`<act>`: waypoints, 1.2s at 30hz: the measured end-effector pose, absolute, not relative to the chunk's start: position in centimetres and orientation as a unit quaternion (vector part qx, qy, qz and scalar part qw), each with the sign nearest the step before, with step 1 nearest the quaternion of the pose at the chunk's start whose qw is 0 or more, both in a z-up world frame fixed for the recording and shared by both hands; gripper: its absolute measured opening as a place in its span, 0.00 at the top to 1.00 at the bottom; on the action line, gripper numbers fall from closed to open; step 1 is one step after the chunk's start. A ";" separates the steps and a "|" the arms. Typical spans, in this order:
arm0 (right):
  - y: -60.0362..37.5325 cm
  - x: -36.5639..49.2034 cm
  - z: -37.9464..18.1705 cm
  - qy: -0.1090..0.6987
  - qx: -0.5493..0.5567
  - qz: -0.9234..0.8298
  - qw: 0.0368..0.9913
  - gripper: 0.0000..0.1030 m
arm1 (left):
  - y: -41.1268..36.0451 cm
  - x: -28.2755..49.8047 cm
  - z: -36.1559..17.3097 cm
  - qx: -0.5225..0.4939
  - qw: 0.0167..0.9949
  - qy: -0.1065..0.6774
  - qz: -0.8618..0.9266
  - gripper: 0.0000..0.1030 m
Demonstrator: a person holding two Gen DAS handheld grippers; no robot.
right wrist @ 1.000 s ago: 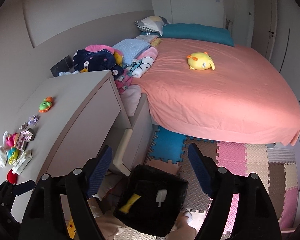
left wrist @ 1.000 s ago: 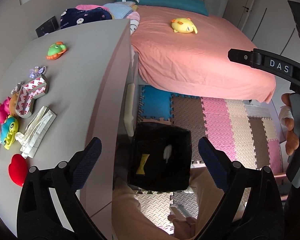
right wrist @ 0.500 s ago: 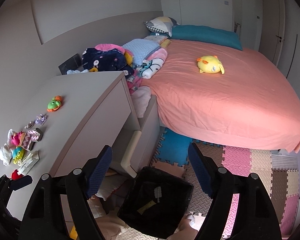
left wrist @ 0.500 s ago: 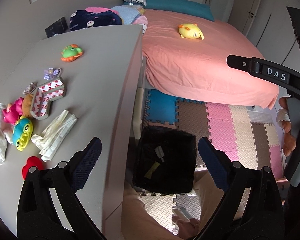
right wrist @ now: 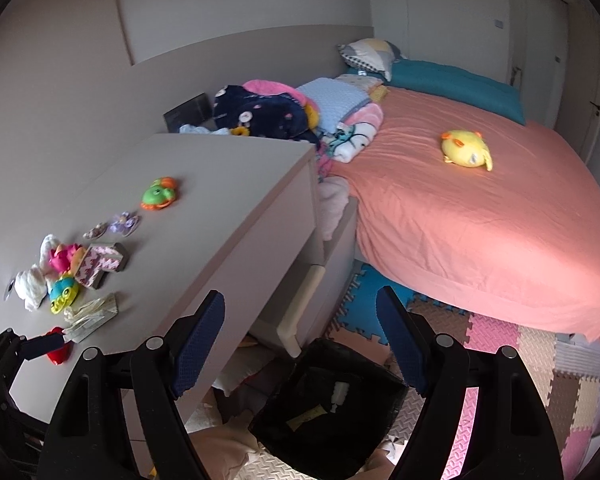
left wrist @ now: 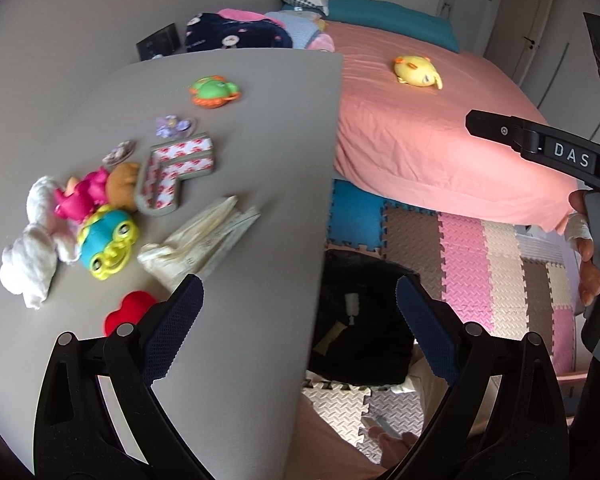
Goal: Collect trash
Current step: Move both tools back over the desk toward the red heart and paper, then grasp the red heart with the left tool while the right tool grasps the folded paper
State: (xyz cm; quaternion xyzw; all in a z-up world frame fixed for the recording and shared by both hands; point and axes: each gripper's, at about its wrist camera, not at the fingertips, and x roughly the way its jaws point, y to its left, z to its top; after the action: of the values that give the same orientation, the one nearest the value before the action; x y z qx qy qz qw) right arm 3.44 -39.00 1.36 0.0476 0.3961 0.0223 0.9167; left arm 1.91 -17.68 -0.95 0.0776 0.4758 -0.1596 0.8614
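Observation:
A crumpled cream wrapper (left wrist: 200, 240) lies on the grey desk (left wrist: 260, 120), just ahead of my left gripper (left wrist: 300, 320), which is open and empty at the desk's right edge. The wrapper also shows in the right wrist view (right wrist: 92, 314). A black bin (left wrist: 360, 336) stands on the floor beside the desk with a yellow scrap and a white scrap inside; it also shows in the right wrist view (right wrist: 328, 404). My right gripper (right wrist: 300, 340) is open and empty, high above the bin.
Toys sit on the desk's left side: a blue and yellow car (left wrist: 106, 242), a red heart (left wrist: 128, 312), a patterned letter block (left wrist: 176, 172), a green turtle (left wrist: 214, 90). A pink bed (right wrist: 480, 208) with a yellow plush (right wrist: 466, 154) is at right; foam mats (left wrist: 480, 248) cover the floor.
My left gripper has moved left from above the bin to over the desk's right edge, nearer the wrapper. My right gripper has drifted left and slightly back. Both stay open.

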 end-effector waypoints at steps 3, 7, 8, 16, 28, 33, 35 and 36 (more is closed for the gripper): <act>-37.0 4.0 1.2 0.402 0.031 0.052 0.914 0.24 | -16.0 1.7 -1.2 0.071 0.863 0.480 -0.141 0.09; -34.4 4.4 0.9 0.408 0.011 0.093 0.908 0.24 | -13.8 1.6 -1.6 0.057 0.865 0.485 -0.117 0.09; -33.7 4.5 0.8 0.409 0.007 0.106 0.906 0.24 | -13.3 1.6 -1.7 0.052 0.865 0.486 -0.112 0.09; -29.5 4.5 -0.1 0.418 -0.046 0.171 0.891 0.24 | -9.2 1.8 -3.1 0.013 0.868 0.492 -0.070 0.09; -23.7 4.1 -2.1 0.414 -0.158 0.255 0.859 0.21 | -7.1 3.6 -4.1 0.006 0.877 0.478 -0.052 0.37; -21.7 4.9 -2.7 0.412 -0.185 0.272 0.849 0.21 | -6.8 3.7 -4.1 0.018 0.878 0.476 -0.053 0.45; -20.9 5.3 -3.1 0.413 -0.195 0.278 0.845 0.21 | -6.3 3.7 -4.0 0.011 0.875 0.481 -0.048 0.45; -20.6 5.5 -3.3 0.413 -0.199 0.281 0.843 0.21 | -6.0 3.8 -4.0 0.008 0.874 0.484 -0.045 0.45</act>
State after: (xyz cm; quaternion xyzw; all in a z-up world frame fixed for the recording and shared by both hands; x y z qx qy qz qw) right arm 5.48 -20.58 -3.29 -0.1990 0.4130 0.2806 0.8433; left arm 3.75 -5.97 -3.97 0.0077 0.4838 -0.0454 0.8739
